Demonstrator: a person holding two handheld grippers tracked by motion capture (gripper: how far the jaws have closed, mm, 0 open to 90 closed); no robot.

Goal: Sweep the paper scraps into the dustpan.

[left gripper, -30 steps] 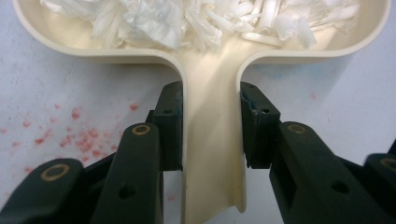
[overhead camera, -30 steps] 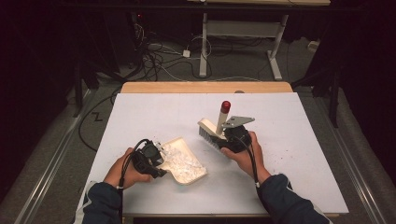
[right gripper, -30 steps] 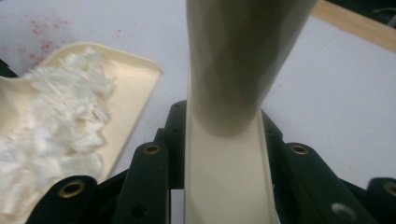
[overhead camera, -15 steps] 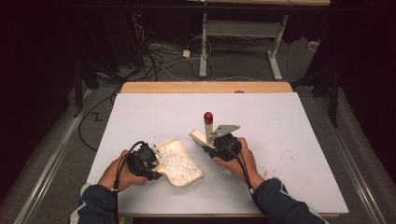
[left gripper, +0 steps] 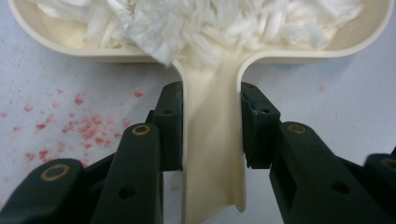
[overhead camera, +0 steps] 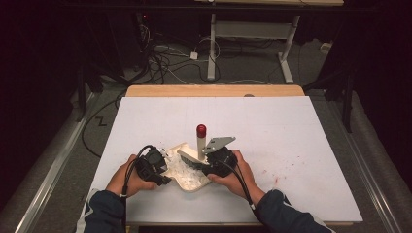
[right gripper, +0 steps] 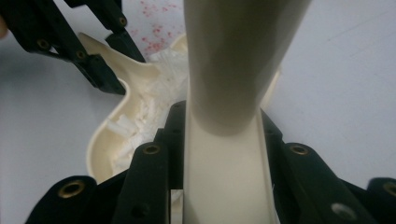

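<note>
A cream dustpan (overhead camera: 190, 180) heaped with white paper shreds (left gripper: 201, 23) lies near the table's front edge. My left gripper (overhead camera: 164, 175) is shut on its flat handle (left gripper: 212, 154), one pad on each side; the jaws (left gripper: 211, 98) show this close up. My right gripper (overhead camera: 207, 165) is shut on the cream handle (right gripper: 229, 140) of a brush whose red tip (overhead camera: 200, 129) points up. The brush head (overhead camera: 188, 157) sits over the pan's far rim. The right gripper view (right gripper: 223, 114) looks down past the handle onto the pan (right gripper: 112, 149) and the left gripper's jaws (right gripper: 93, 56).
A white sheet (overhead camera: 291, 141) covers the table, with a wooden strip (overhead camera: 214, 91) at the far edge. Red specks (left gripper: 70, 126) stain the sheet beside the pan's handle, and more (overhead camera: 273, 182) lie right of my right hand. Cables and desk legs lie on the floor beyond.
My right gripper has carried the brush left and nearer, from beside the pan to over its far rim. The left gripper and pan have barely shifted.
</note>
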